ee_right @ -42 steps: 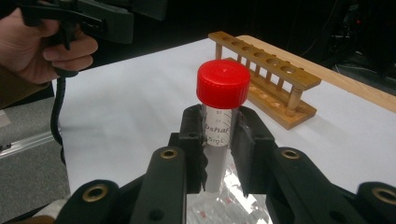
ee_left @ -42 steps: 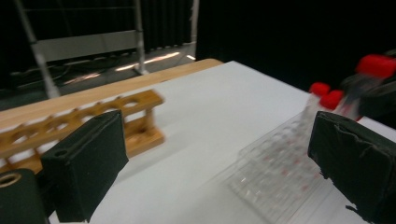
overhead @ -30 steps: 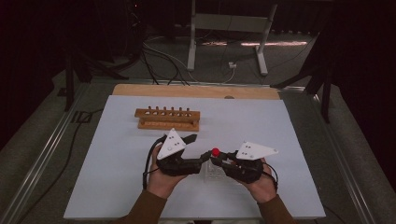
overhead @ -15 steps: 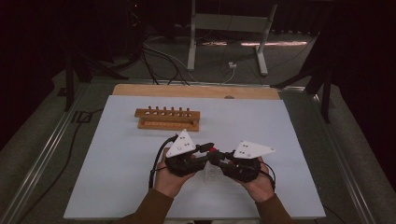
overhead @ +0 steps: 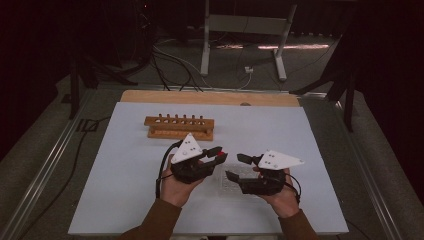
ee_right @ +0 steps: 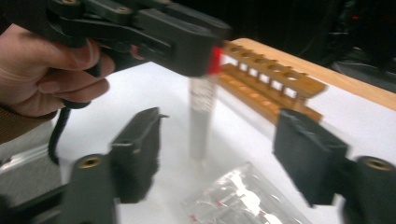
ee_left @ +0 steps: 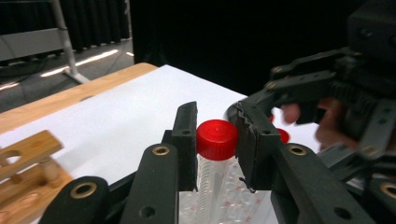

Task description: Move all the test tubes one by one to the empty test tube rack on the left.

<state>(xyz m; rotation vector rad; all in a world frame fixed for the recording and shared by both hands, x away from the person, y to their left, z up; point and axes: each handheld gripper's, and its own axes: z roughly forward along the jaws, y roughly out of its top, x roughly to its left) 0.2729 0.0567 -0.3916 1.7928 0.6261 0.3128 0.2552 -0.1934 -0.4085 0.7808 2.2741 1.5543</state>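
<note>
The left gripper (ee_left: 215,140) now clamps the red-capped tube (ee_left: 215,154) above a plastic bag (overhead: 232,181) — the right gripper (ee_right: 217,158) has just opened, jaws wide, nothing between them. Handover looks done — the wooden rack (overhead: 180,127) probably comes next.

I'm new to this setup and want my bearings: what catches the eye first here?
The red-capped tube stands out, clamped just under its cap in the left claw at mid-table. Facing it, the right claw has just been opening and holds nothing, above a clear plastic bag lying on the white table. Farther back sits an empty wooden tube rack.
</note>
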